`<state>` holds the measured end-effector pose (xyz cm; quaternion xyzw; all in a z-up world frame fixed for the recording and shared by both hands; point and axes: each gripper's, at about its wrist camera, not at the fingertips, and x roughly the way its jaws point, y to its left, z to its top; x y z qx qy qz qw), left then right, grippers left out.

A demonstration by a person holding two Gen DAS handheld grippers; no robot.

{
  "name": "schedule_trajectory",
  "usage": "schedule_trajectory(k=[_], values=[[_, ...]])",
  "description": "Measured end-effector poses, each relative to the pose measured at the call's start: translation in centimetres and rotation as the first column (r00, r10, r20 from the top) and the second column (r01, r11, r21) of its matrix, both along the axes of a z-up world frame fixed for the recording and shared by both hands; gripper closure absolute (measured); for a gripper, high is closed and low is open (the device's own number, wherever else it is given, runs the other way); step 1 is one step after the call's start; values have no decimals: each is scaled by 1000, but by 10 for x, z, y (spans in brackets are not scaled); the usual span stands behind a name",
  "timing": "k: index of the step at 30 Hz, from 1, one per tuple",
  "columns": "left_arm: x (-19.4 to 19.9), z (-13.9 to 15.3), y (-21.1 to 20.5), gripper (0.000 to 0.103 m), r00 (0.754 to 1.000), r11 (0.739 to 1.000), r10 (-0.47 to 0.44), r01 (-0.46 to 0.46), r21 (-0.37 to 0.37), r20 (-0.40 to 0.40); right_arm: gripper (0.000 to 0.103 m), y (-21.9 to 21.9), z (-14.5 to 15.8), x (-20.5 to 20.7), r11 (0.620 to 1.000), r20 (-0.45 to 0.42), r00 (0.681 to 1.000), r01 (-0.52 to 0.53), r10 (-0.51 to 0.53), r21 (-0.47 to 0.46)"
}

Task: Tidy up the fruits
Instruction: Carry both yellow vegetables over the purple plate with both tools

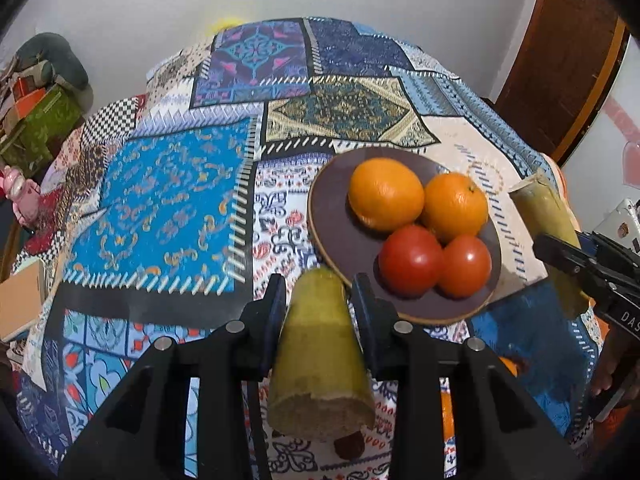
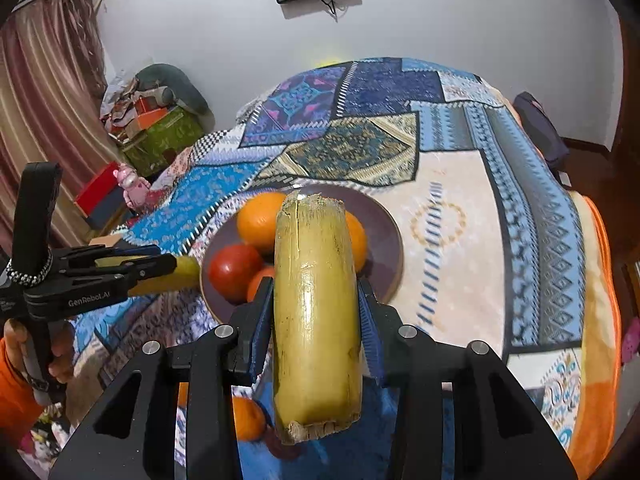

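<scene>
In the left wrist view my left gripper (image 1: 318, 288) is shut on a short yellow-green sugarcane piece (image 1: 320, 344), held lengthwise between the pads. Just beyond it, a dark round plate (image 1: 324, 216) carries two oranges (image 1: 386, 194) and two tomatoes (image 1: 412, 266). In the right wrist view my right gripper (image 2: 314, 284) is shut on a second, longer sugarcane piece (image 2: 316, 320), raised in front of the same plate (image 2: 384, 240). The left gripper (image 2: 160, 266) shows at the left of that view with its cane end (image 2: 188, 270) near the plate rim. The right gripper (image 1: 560, 252) shows at the right edge of the left wrist view.
Everything lies on a bed with a patchwork blanket (image 1: 160, 200). A loose orange (image 2: 248, 418) lies on the blanket under the right gripper. Boxes and clutter (image 2: 160, 132) stand at the far left, and a wooden door (image 1: 560, 60) at the right. A hand in an orange sleeve (image 2: 16, 380) holds the left gripper.
</scene>
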<state>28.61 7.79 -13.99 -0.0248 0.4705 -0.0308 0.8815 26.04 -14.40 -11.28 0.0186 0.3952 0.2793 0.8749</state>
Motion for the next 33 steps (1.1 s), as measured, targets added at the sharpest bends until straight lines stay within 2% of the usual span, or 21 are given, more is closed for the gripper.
schedule_trajectory(k=[4, 8, 10, 11, 15, 17, 21, 24, 29, 33], values=[[1, 3, 3, 69, 1000, 1000, -5, 5, 4, 1, 67, 6, 2, 3, 1000, 8, 1000, -9, 9, 9], [-7, -6, 8, 70, 999, 999, -30, 31, 11, -34, 66, 9, 0, 2, 1000, 13, 1000, -17, 17, -5], [-12, -12, 11, 72, 998, 999, -37, 39, 23, -56, 66, 10, -2, 2, 1000, 5, 1000, -21, 21, -7], [-13, -17, 12, 79, 997, 999, -34, 37, 38, -69, 66, 10, -3, 3, 1000, 2, 1000, -21, 21, -8], [-13, -18, 18, 80, 996, 999, -34, 36, 21, -79, 66, 11, -5, 2, 1000, -6, 1000, -20, 20, -8], [-11, -20, 16, 79, 995, 999, -38, 41, 34, -88, 66, 12, -3, 2, 1000, -7, 1000, -21, 21, -4], [-9, -29, 16, 70, 993, 997, -33, 41, 70, -110, 67, 13, 1, 1, 1000, 5, 1000, -26, 26, -4], [-4, -47, 22, 68, 983, 999, -39, 43, 19, -179, 67, 14, 3, 1, 1000, 10, 1000, -28, 28, -3], [-6, -48, 20, 68, 986, 998, -40, 46, 31, -163, 67, 16, 1, 3, 999, 8, 999, -30, 31, -14], [-7, -36, 23, 68, 991, 1000, -22, 23, 6, -135, 67, 16, 1, 5, 999, 5, 999, -33, 33, -11]])
